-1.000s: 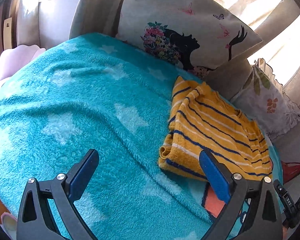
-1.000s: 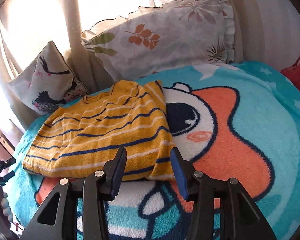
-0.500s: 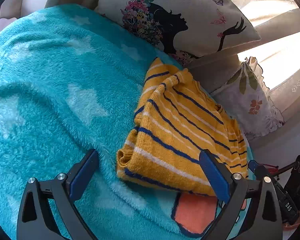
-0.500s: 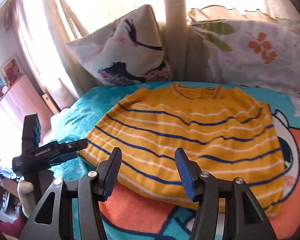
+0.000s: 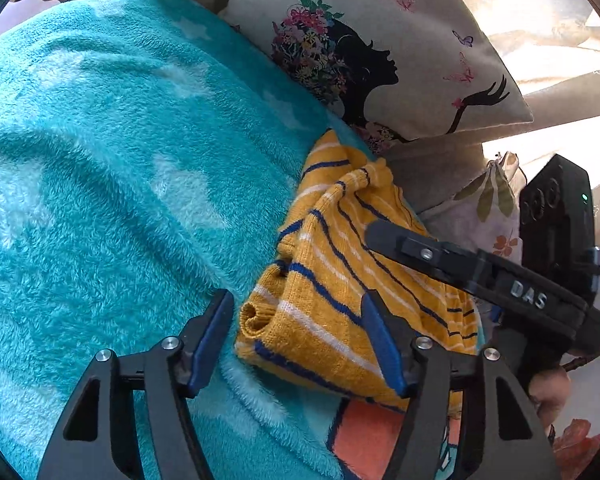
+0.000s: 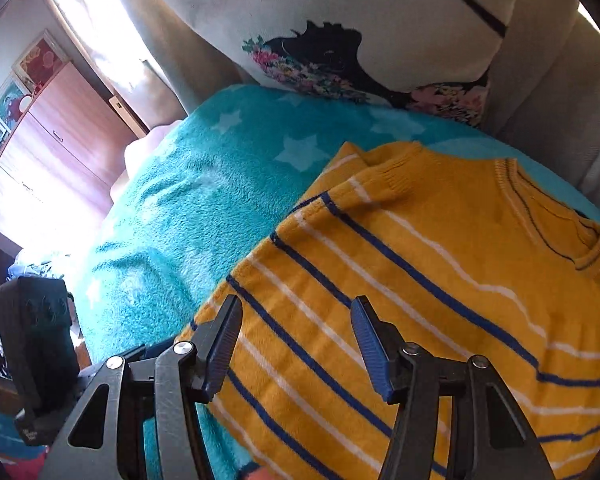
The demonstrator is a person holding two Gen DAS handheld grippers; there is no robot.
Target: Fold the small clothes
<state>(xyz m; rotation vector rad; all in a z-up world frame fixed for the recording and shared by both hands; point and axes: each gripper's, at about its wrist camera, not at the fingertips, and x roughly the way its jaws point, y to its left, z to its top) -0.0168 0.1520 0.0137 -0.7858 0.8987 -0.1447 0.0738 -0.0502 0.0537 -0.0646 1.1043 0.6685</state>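
Note:
A small yellow sweater (image 5: 332, 280) with blue and white stripes lies folded on a teal star blanket (image 5: 112, 184). My left gripper (image 5: 300, 340) is open, its jaws set around the sweater's near folded corner. My right gripper (image 6: 296, 340) is open and hovers just over the sweater (image 6: 420, 280), near its left edge. The right gripper also shows in the left wrist view (image 5: 380, 236), reaching over the sweater. The left gripper's body shows at the lower left of the right wrist view (image 6: 36, 344).
A cream pillow with a woman's silhouette (image 5: 372, 60) leans at the back, right behind the sweater. A leaf-print pillow (image 5: 488, 208) sits to its right. A wooden cabinet (image 6: 52, 140) stands beyond the bed's left edge. Bright curtains hang behind.
Both grippers have closed in on the sweater. The left jaws have narrowed around its corner. The right gripper has swung left over the sweater and now appears in the left view.

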